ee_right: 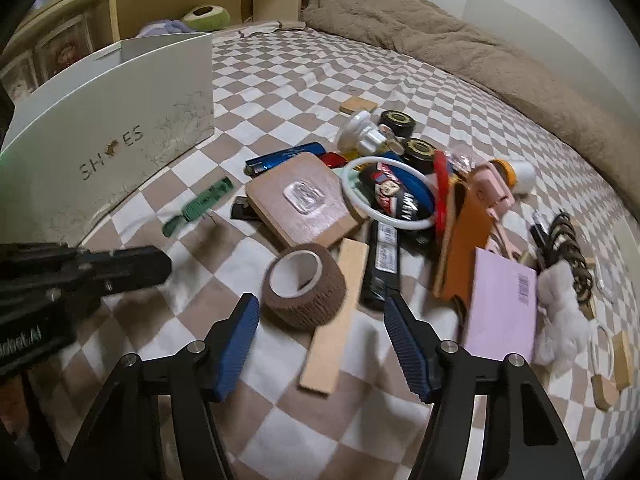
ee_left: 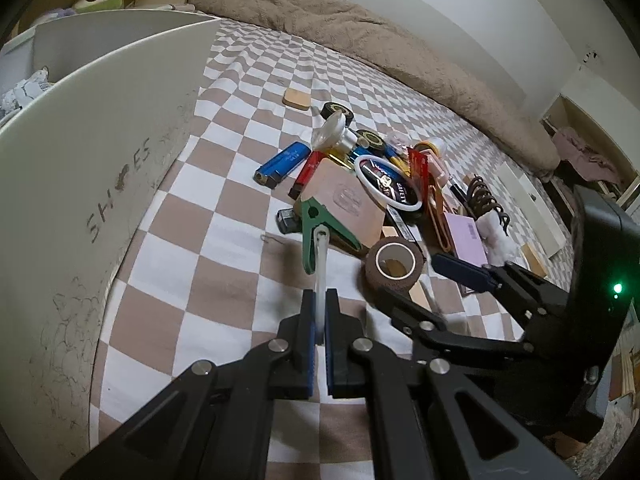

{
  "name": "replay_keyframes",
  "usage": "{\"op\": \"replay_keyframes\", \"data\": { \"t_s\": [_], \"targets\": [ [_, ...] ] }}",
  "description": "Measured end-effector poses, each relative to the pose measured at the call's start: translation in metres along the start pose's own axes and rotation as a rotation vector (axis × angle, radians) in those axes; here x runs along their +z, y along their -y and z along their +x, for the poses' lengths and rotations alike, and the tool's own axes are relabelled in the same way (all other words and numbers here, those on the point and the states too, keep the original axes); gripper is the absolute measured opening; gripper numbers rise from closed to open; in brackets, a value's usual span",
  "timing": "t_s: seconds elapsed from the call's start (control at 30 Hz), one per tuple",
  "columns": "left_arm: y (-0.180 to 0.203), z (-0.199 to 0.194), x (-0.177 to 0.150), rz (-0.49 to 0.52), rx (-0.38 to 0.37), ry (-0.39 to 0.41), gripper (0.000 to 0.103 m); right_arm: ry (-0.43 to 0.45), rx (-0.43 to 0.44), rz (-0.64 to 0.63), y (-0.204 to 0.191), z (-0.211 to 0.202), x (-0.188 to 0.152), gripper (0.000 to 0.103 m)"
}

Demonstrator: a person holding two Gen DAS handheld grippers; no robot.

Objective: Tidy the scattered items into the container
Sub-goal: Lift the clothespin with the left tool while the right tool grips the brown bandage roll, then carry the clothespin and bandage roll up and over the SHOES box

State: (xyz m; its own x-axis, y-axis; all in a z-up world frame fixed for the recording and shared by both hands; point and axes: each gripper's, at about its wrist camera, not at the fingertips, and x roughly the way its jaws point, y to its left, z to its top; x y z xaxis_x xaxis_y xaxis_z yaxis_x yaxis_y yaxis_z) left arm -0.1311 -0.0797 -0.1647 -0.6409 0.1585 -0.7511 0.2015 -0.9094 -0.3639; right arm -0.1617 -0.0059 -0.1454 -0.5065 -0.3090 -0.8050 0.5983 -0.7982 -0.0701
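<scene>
Left gripper (ee_left: 319, 312) has its jaws pinched on the white handle of a green clip (ee_left: 320, 228), lifted clear of the bed (ee_left: 208, 248), probably so it can swing over to the white shoe box (ee_left: 100, 152) just to its left. Right gripper (ee_right: 320, 340) is wide open, holding nothing, lined up either side of the brown tape roll (ee_right: 304, 292) at the pile's near edge. Looks like that's the next grab.
</scene>
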Motion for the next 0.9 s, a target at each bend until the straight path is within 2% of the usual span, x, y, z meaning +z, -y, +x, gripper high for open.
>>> {"op": "replay_keyframes", "data": {
  "t_s": [0.07,0.1,0.27,0.57,0.73,0.9],
  "targets": [
    [0.001,0.0,0.0,-0.001,-0.002,-0.001,0.004,-0.014,0.0,-0.008,-0.003,0.005,0.001,0.047],
    [0.001,0.001,0.0,0.002,-0.002,-0.001,0.004,-0.026,-0.011,-0.014,-0.005,0.008,0.0,0.045],
    [0.007,0.005,0.0,0.039,0.01,-0.005,0.004,-0.021,-0.028,0.01,-0.008,0.002,-0.001,0.044],
    [0.019,0.001,0.003,0.088,-0.002,0.002,0.004,-0.009,0.031,0.197,0.013,-0.017,-0.014,0.044],
    [0.031,-0.013,0.006,0.128,-0.019,0.044,0.004,0.021,0.053,0.264,0.022,-0.038,-0.018,0.045],
    [0.035,-0.029,0.01,0.121,-0.055,0.075,0.004,0.071,0.079,0.327,0.027,-0.063,-0.017,0.044]
  ]
}}
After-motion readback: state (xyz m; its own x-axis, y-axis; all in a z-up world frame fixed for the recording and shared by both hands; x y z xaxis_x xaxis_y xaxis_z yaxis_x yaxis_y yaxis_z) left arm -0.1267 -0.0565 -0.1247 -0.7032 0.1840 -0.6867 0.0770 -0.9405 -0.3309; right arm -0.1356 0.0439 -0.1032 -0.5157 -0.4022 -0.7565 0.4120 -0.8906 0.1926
